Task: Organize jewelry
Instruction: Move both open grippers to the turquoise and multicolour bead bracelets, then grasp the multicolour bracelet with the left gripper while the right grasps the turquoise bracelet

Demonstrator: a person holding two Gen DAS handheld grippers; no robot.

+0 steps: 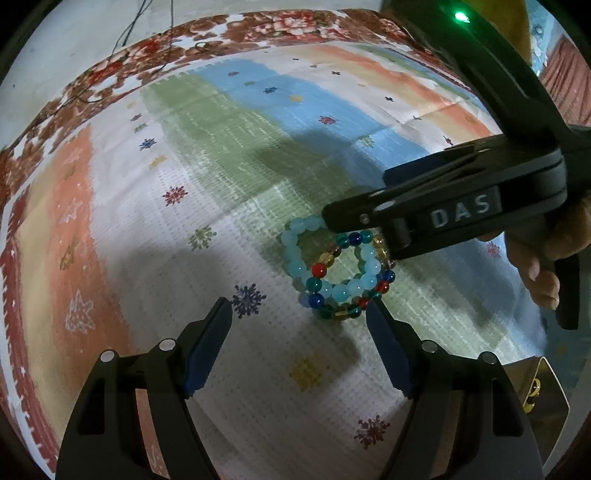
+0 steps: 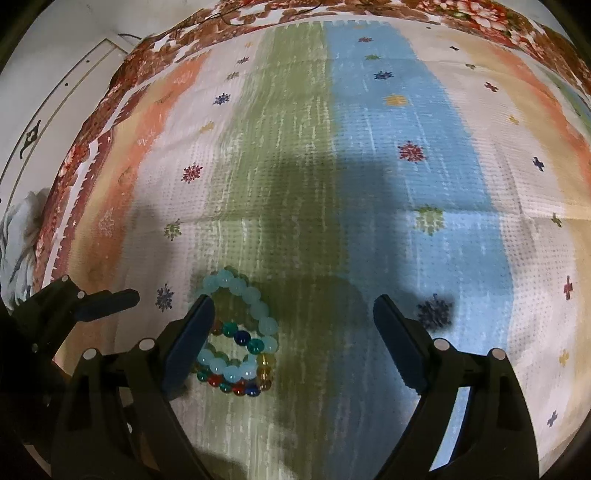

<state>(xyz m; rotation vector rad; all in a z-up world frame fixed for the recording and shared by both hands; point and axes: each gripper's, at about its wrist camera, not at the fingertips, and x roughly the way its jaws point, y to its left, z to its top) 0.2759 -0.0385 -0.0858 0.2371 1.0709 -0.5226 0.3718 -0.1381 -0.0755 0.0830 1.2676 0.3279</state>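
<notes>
Two bead bracelets lie overlapping on the striped cloth: a pale blue bracelet (image 1: 301,264) (image 2: 245,293) and a multicoloured bracelet (image 1: 319,271) (image 2: 240,338) with red, blue, green and yellow beads. My left gripper (image 1: 299,314) is open and empty, its right finger tip beside the bracelets' near edge. My right gripper (image 2: 293,308) is open and empty; its left finger (image 2: 192,339) stands just over the bracelets' left side. The right gripper also shows in the left wrist view (image 1: 354,203), hovering over the bracelets' far side.
The striped, snowflake-printed cloth (image 2: 369,147) covers a floral-edged bed (image 1: 258,26). A gold-edged box corner (image 1: 543,391) shows at the lower right in the left wrist view. The left gripper shows at the left in the right wrist view (image 2: 103,299).
</notes>
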